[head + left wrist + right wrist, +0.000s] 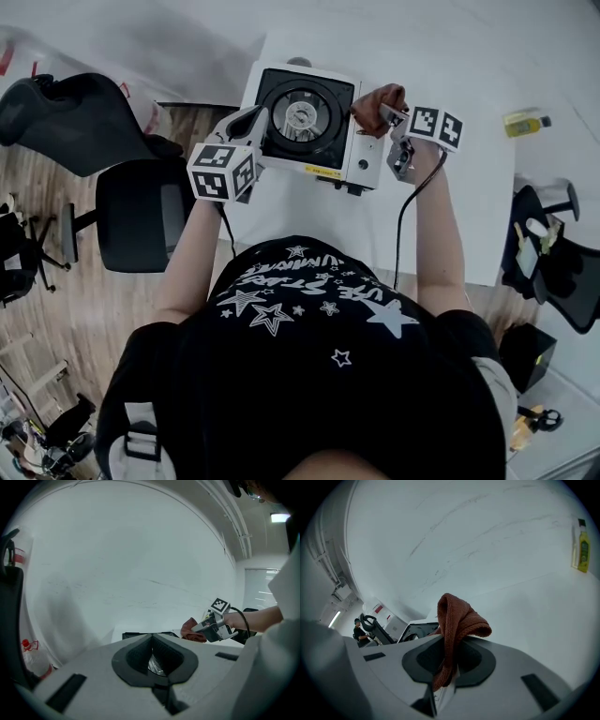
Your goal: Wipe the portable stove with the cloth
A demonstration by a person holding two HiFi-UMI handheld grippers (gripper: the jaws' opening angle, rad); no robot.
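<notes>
The portable stove [367, 159], a white box with a black round burner top, stands at the near left of a white table [478, 197]. My right gripper [387, 112] hovers at the stove's right edge and is shut on a rust-brown cloth [381, 97]. In the right gripper view the cloth [457, 619] bunches up out of the gripper [447, 643], with the stove [417, 631] behind it to the left. My left gripper [257, 118] is at the stove's left edge, jaws shut. Its own view shows the left gripper [152, 637], the stove top [135, 635] just beyond, and the cloth [191, 630].
A yellow bottle [525, 121] stands at the table's far right, also seen as the bottle [582, 550] in the right gripper view. A black office chair [131, 214] sits left of the table and another chair [555, 267] right. A cable [405, 220] hangs from the right gripper.
</notes>
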